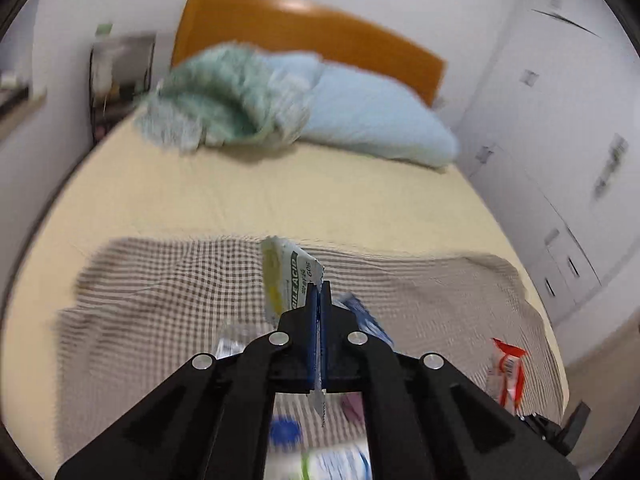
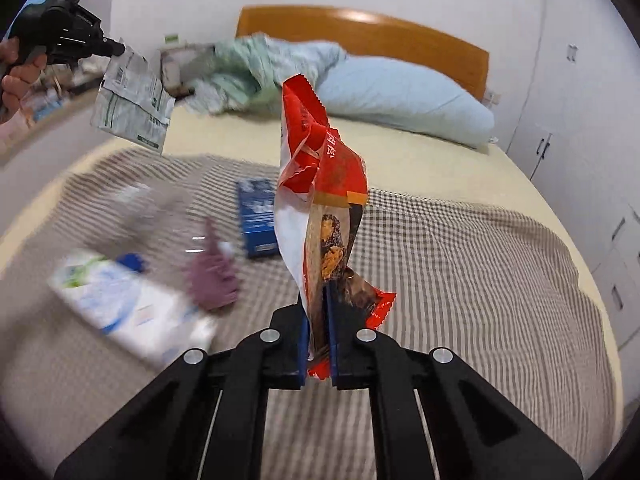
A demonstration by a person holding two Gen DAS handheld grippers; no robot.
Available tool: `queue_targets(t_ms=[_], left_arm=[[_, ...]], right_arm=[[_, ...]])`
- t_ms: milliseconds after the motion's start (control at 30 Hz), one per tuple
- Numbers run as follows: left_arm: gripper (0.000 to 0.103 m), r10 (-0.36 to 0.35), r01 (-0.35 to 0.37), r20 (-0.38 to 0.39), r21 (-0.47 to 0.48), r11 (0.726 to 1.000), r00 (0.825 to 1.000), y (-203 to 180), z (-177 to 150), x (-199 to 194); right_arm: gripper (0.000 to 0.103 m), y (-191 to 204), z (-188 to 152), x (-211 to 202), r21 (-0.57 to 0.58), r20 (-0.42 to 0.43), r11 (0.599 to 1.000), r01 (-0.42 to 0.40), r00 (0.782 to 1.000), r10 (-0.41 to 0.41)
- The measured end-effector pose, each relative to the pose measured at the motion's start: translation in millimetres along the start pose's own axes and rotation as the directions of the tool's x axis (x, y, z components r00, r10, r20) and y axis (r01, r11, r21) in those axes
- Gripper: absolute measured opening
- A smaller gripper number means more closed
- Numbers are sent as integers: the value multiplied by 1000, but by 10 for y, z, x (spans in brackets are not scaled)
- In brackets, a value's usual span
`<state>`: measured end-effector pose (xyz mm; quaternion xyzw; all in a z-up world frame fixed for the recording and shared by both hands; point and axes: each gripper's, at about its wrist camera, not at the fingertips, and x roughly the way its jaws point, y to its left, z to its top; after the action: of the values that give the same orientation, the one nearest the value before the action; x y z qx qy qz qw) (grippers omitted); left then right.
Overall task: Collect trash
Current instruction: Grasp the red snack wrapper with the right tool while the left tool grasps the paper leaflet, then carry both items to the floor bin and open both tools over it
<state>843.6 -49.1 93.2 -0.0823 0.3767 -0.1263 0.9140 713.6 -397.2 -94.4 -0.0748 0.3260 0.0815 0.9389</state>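
Note:
My left gripper (image 1: 320,285) is shut on a white and green sachet (image 1: 285,276), pinched at its edge and lifted above the bed. The right wrist view shows the same gripper (image 2: 117,46) at the upper left, held by a hand (image 2: 16,72), with the sachet (image 2: 132,98) hanging below it. My right gripper (image 2: 318,294) is shut on a red snack wrapper (image 2: 324,160) that stands up between its fingers. On the checked blanket (image 2: 460,248) lie a blue box (image 2: 258,216), a purple scrap (image 2: 212,280) and a white pack with a blue cap (image 2: 132,304), all blurred.
A yellow bed (image 1: 320,196) carries a blue pillow (image 1: 372,120) and a green fluffy blanket (image 1: 208,96) by the orange headboard (image 1: 304,28). White wardrobe doors (image 1: 560,160) line the right side. A nightstand (image 1: 120,76) stands at the far left.

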Motion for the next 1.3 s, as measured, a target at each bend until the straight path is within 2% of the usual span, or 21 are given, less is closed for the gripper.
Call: queue_targets(t_ms=[67, 133, 233, 367, 467, 600, 633, 700, 733, 767, 800, 867, 900, 967, 1000, 1033, 1133, 1200, 1233, 1300], left_arm=[[0, -21, 20, 16, 64, 998, 1000, -350, -262, -702], [0, -38, 36, 16, 110, 993, 999, -600, -568, -1146], [0, -119, 118, -5, 167, 979, 993, -1033, -1261, -1884], [0, -228, 244, -92, 236, 941, 969, -1540, -2180, -2281], [0, -315, 359, -186, 299, 884, 931, -1981, -2947, -2309], [0, -403, 524, -362, 355, 774, 840, -2639, -3955, -2050], [0, -401, 556, -415, 383, 738, 817, -2843, -4247, -1954], [0, -377, 582, -478, 415, 699, 793, -3106, -4687, -1780], [0, -375, 605, -513, 414, 680, 772, -3198, -4852, -1670], [0, -365, 631, -560, 408, 660, 743, -3309, -5067, -1523], [0, -347, 649, -600, 410, 640, 721, -3420, -5287, -1365], [0, -301, 673, -656, 438, 595, 693, -3638, -5700, -1164], [0, -274, 693, -694, 438, 572, 665, -3718, -5873, -966], [0, -208, 704, -746, 441, 556, 633, -3864, -6185, -578], [0, -163, 718, -779, 446, 534, 605, -3940, -6354, -351], [0, -118, 715, -795, 456, 531, 595, -4020, -6542, -122], [0, -24, 739, -840, 464, 488, 543, -4220, -6954, 349], [0, 49, 766, -874, 449, 459, 483, -4332, -7334, 631], [0, 68, 777, -884, 441, 450, 462, -4368, -7461, 711], [0, 74, 828, -930, 356, 433, 361, -4483, -7654, 941]], right_arm=[[7, 93, -226, -492, 1, 14, 1000, -6, 1000, 6], [7, 181, -486, -928, 18, 11, 1000, -25, 1000, 25], [7, 275, -928, -1520, 35, 0, 999, -34, 999, 34], [7, 256, -1554, -2178, 78, -26, 997, -18, 999, 20], [7, 168, -2034, -2544, 114, -48, 993, 15, 999, -9], [7, -49, -2768, -2953, 214, -87, 974, 69, 995, -52], [7, -111, -2979, -3033, 237, -105, 967, 89, 992, -66], [7, -188, -3285, -3158, 272, -132, 955, 118, 988, -85], [7, -240, -3485, -3204, 298, -155, 945, 136, 984, -93], [7, -271, -3650, -3228, 314, -176, 937, 152, 979, -100], [7, -303, -3783, -3238, 326, -196, 930, 169, 974, -109], [7, -368, -4094, -3173, 358, -249, 913, 195, 962, -108], [7, -408, -4287, -3123, 383, -278, 902, 201, 956, -95], [7, -429, -4634, -2917, 405, -342, 886, 225, 936, -82], [7, -432, -4734, -2819, 416, -360, 880, 229, 930, -71], [7, -436, -4863, -2730, 432, -380, 871, 234, 923, -60], [7, -466, -5308, -2391, 491, -453, 834, 250, 891, -1], [7, -474, -5499, -2259, 514, -482, 818, 260, 876, 25], [7, -481, -5583, -2200, 524, -496, 808, 268, 867, 34], [7, -509, -5757, -2098, 562, -516, 776, 285, 854, 61]])
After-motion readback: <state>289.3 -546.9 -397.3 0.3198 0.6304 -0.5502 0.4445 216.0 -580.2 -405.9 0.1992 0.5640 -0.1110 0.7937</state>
